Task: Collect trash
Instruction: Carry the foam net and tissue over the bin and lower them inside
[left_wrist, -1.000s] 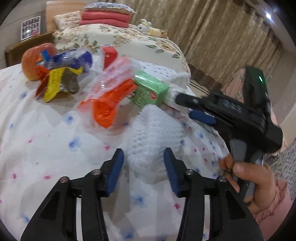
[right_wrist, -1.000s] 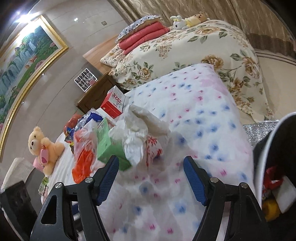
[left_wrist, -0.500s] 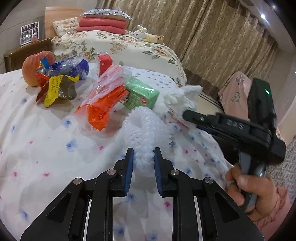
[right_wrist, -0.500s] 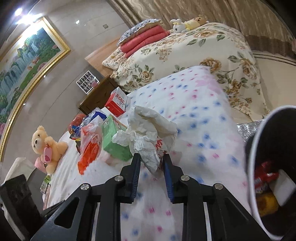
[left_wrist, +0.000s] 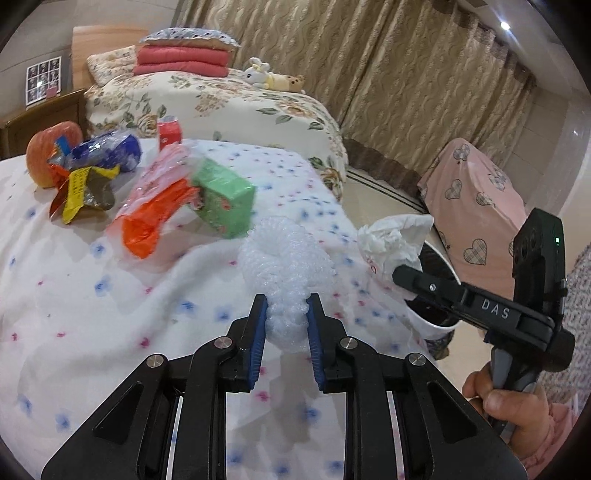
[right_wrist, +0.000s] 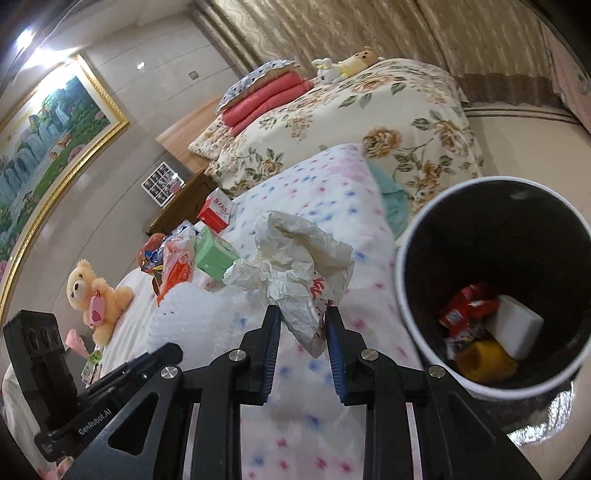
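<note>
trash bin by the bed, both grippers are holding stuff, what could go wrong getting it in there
1. The right gripper pinches only the lower tail of the crumpled white bag; the loose bulk could snag on the bin's rim.
2. The left gripper squeezes the springy foam net at one end; it might slip free.
3. The right gripper sits between the net and the bin, so the arms may collide.

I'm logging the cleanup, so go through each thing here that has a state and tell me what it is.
Left tongs: shut on the foam net.
Foam net: squeezed, lifted off the bed.
Right tongs: shut on the crumpled bag.
Crumpled bag: pinched, held beside the bin.
Bin: open, partly filled with trash.
Green box: closed, lying on the bed.
Orange wrapper: empty-looking, lying flat.
Bed cover: rumpled.
</note>
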